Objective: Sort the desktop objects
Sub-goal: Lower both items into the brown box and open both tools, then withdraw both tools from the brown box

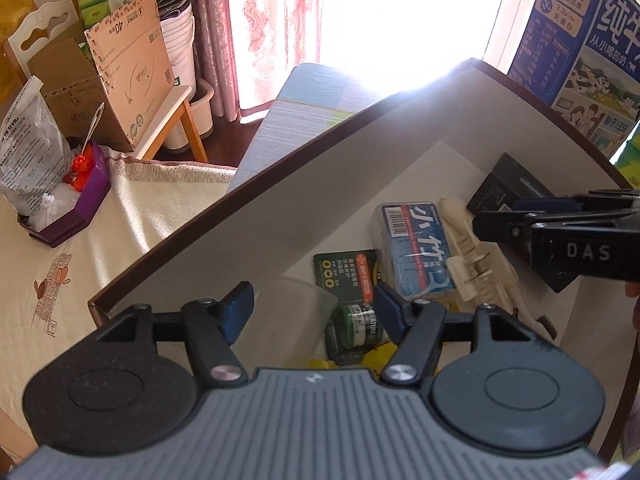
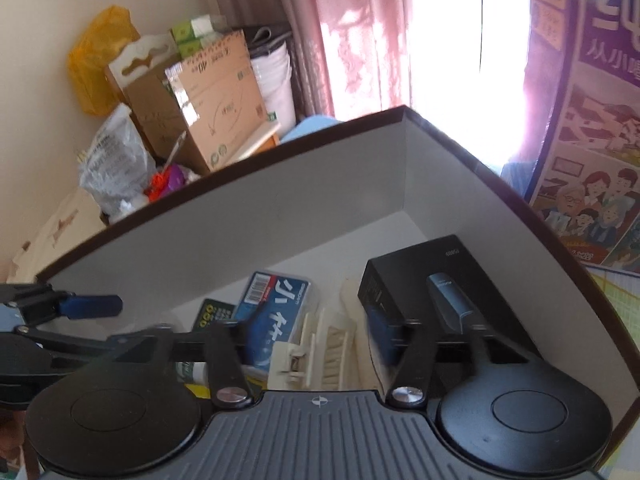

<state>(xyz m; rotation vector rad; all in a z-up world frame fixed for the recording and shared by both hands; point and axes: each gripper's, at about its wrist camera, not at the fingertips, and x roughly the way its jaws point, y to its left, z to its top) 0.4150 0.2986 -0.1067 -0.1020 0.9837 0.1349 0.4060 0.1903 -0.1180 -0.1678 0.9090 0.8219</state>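
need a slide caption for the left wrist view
Left tool open over a storage box holding batteries, a blue floss case and a cream hair clip.

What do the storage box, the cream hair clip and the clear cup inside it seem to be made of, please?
The storage box looks like rigid cardboard: matte grey walls with a thin dark wrapped rim. The cream hair clip seems glossy moulded plastic, with a metal spring showing at its hinge. The clear cup looks like thin see-through plastic, possibly glass; it is blurred.

Left gripper (image 1: 310,306) angled steeply downward, jaws parted with nothing pressed between the blue pads; right gripper (image 2: 308,336) likewise tilted downward, jaws apart, gripping nothing
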